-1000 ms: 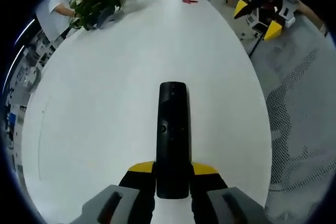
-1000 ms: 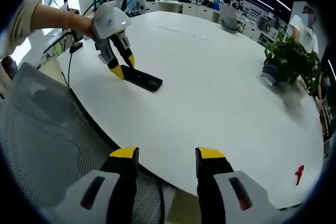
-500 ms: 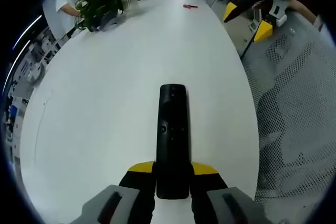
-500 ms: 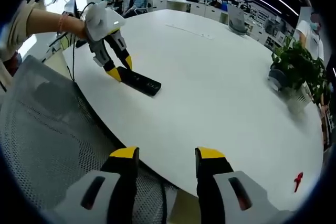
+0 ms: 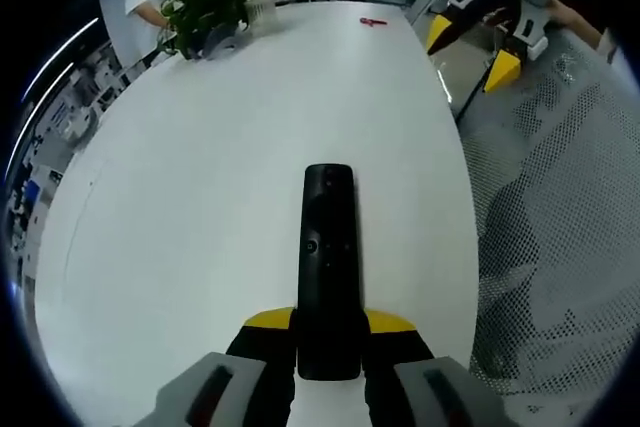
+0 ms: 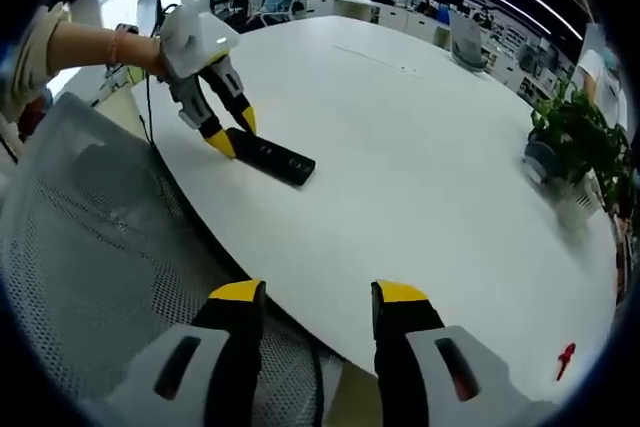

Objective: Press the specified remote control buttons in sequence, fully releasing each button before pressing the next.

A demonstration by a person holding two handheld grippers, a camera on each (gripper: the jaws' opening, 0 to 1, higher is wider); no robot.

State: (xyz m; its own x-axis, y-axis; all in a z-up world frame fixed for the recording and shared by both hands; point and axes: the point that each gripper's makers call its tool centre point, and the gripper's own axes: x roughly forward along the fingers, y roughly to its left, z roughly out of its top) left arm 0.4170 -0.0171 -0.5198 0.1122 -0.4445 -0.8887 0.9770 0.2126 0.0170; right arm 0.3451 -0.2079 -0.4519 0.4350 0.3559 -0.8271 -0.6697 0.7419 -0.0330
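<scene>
black remote control lies on the white table, its near end clenched by the left gripper to steady it; right gripper hangs released, off the table edge.

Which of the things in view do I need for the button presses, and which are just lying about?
Job: remote control, clamped in left gripper; right gripper, open, over the table edge.

Lying about: potted plant, small red object, mesh chair.
</scene>
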